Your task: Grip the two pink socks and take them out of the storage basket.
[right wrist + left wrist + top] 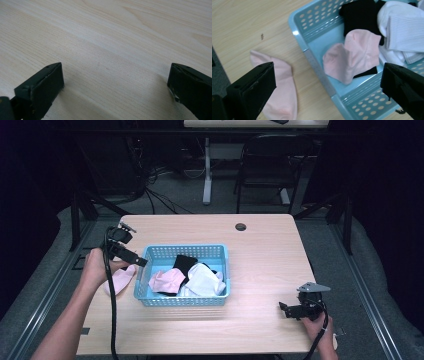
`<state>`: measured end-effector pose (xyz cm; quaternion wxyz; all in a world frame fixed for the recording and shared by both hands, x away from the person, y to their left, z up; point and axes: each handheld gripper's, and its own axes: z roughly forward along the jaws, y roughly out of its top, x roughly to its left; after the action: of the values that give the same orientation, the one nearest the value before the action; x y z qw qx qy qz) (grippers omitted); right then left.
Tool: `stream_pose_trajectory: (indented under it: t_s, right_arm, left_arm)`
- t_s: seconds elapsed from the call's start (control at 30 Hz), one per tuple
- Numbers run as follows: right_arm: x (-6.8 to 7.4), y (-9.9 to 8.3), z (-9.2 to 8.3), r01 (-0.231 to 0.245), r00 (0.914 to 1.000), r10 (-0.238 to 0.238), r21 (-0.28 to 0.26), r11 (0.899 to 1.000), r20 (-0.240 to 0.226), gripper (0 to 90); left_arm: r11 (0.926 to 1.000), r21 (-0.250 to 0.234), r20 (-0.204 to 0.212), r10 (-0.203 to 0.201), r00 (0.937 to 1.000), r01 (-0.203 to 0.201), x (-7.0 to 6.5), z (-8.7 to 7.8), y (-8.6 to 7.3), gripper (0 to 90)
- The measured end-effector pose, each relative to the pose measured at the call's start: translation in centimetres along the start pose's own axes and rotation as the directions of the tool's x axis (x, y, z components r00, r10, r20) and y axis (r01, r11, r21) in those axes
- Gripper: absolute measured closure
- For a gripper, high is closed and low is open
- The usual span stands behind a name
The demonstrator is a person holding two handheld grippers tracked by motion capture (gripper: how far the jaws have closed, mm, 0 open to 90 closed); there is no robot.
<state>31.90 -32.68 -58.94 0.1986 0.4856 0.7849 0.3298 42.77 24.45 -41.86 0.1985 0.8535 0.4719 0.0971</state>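
My left tongs (141,262) hang over the left rim of the blue basket (150,251), jaws spread wide with nothing between them. One pink sock (280,92) lies flat on the counter (260,250) just outside that rim, under and slightly behind the tongs; its long axis runs roughly along the basket's side wall. Its likely partner, the other pink sock (355,56), lies crumpled inside the basket, against the near-left corner, partly on top of a black sock (359,13) and touching a heap of white socks (404,30).

What the next reach turns on, as I judge it: the pink sock in the basket sits ahead of the left tongs and lower, across the rim, so I would go forward and down over the wall rather than sideways.

My right tongs (285,309) rest well apart from all this, near the counter's right front corner, jaws also wide apart over bare wood. The left hand (95,267) is plainly the nearer one.
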Motion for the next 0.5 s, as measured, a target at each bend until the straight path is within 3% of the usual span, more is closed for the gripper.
stream_pose_trajectory:
  t_s: [0.2, 0.33, 0.5]
  right_arm:
    - [0.0, 0.0, 0.0, 0.001, 1.0000, -0.001, 0.001, 1.000, 0.000, 0.1]
    - [0.0, 0.0, 0.0, 0.000, 1.0000, 0.000, 0.001, 1.000, 0.000, 0.1]
    - [0.0, 0.0, 0.0, 0.003, 1.0000, -0.003, -0.001, 1.000, -0.001, 0.1]
  left_arm:
    - [0.9992, 0.004, 0.035, 0.039, 0.9986, -0.039, -1.9, 1.5, 1.0, 0.0]
    - [0.9969, 0.036, 0.062, 0.067, 0.9958, -0.070, -3.3, 3.5, 1.5, 0.2]
    - [0.9942, 0.064, 0.075, 0.081, 0.9939, -0.086, -3.8, 5.2, 1.4, 0.3]
